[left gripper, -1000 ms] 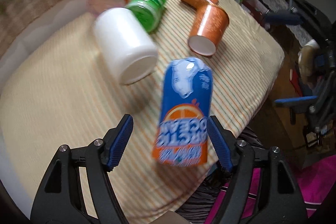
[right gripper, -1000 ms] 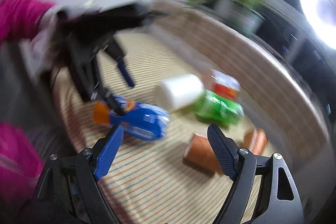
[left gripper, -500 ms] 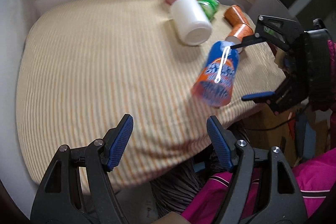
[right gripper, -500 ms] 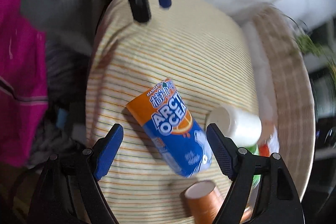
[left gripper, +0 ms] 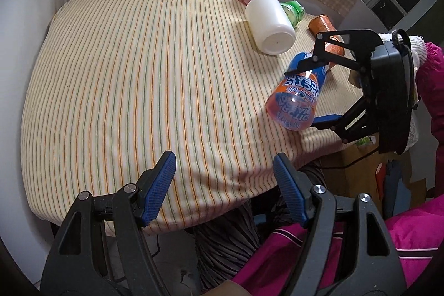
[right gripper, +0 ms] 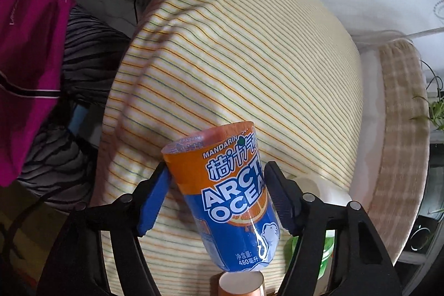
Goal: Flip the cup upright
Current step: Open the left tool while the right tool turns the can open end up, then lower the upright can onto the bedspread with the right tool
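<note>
Cup: the blue-and-orange Arctic Ocean cup lies on its side near the tabletop's right front edge, mouth toward the left tongs, label readable.
Right tongs: spread, straddling the cup's midsection; left pad at the wall, the other showing a slight gap, so no squeeze is confirmed. Judged: placed mid-body for turning control.
Left tongs: wide apart, holding nothing, well clear, leaving room.
Neighbours: white container, green bottle and brown cups lie beyond.

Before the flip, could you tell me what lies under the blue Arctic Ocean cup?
Only the striped cloth shows beneath the Arctic Ocean cup, which the right gripper straddles. Its contact patch is hidden by the cup.
</note>
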`<action>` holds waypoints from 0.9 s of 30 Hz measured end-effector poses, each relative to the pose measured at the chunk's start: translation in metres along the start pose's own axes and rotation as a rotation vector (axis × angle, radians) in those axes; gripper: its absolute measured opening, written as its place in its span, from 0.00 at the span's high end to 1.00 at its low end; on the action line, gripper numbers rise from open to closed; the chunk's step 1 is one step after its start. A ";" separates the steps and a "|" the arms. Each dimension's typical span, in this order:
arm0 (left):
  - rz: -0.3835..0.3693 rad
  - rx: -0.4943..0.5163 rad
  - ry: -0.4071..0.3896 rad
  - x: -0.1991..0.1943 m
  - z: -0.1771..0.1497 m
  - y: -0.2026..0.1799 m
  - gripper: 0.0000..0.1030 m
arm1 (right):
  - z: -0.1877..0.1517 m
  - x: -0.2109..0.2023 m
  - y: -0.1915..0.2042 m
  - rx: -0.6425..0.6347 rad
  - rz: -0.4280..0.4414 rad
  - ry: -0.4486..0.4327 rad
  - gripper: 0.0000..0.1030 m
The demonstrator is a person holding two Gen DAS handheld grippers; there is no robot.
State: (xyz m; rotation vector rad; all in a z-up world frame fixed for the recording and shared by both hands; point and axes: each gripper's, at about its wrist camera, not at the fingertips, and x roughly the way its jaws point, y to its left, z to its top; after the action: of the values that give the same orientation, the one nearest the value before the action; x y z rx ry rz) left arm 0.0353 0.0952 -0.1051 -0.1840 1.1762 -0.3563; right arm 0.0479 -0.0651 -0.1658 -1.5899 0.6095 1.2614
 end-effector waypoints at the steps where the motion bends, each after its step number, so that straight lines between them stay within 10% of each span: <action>1: -0.002 -0.001 -0.001 0.000 0.000 0.000 0.27 | 0.001 0.000 0.001 0.002 0.002 -0.001 0.34; 27: 0.115 0.096 -0.153 0.014 0.021 -0.044 0.27 | -0.054 -0.039 -0.036 0.764 -0.051 -0.350 0.37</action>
State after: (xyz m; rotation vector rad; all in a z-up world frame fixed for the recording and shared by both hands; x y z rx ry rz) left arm 0.0515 0.0480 -0.0948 -0.0579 1.0120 -0.2916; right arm 0.0885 -0.1069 -0.1174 -0.7314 0.7056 1.0507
